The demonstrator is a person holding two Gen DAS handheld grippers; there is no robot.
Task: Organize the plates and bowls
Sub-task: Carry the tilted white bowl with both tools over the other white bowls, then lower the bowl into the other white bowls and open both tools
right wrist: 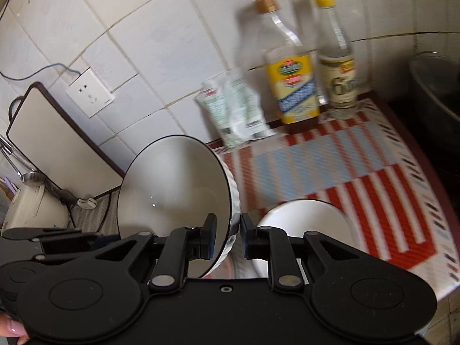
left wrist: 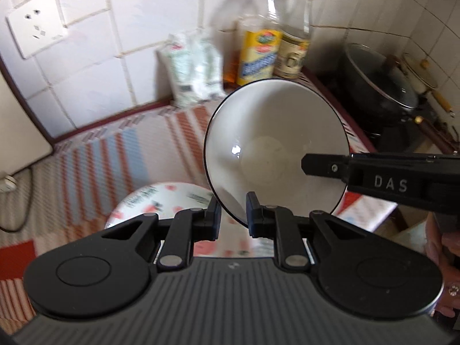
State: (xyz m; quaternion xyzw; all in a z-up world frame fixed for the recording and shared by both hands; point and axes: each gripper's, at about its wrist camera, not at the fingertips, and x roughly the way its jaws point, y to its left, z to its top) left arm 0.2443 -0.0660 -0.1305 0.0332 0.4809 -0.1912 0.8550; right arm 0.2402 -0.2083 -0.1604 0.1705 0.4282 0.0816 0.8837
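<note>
A white bowl with a dark rim (left wrist: 276,143) is held tilted above the counter, and both grippers clamp its rim. My left gripper (left wrist: 233,215) is shut on the rim at the bowl's lower edge. My right gripper (right wrist: 228,237) is shut on the same bowl (right wrist: 172,189), and its finger reaches in from the right in the left wrist view. A flowered plate (left wrist: 161,201) lies on the mat below the bowl. A white bowl or plate (right wrist: 302,215) sits on the mat below my right gripper.
A striped red, blue and white mat (right wrist: 345,166) covers the counter. Two bottles (left wrist: 258,43) (left wrist: 296,37) and a plastic bag (left wrist: 195,69) stand against the tiled wall. A dark pot (left wrist: 379,83) sits on the stove at right. A wall socket (left wrist: 34,28) and a cutting board (right wrist: 54,138) are at left.
</note>
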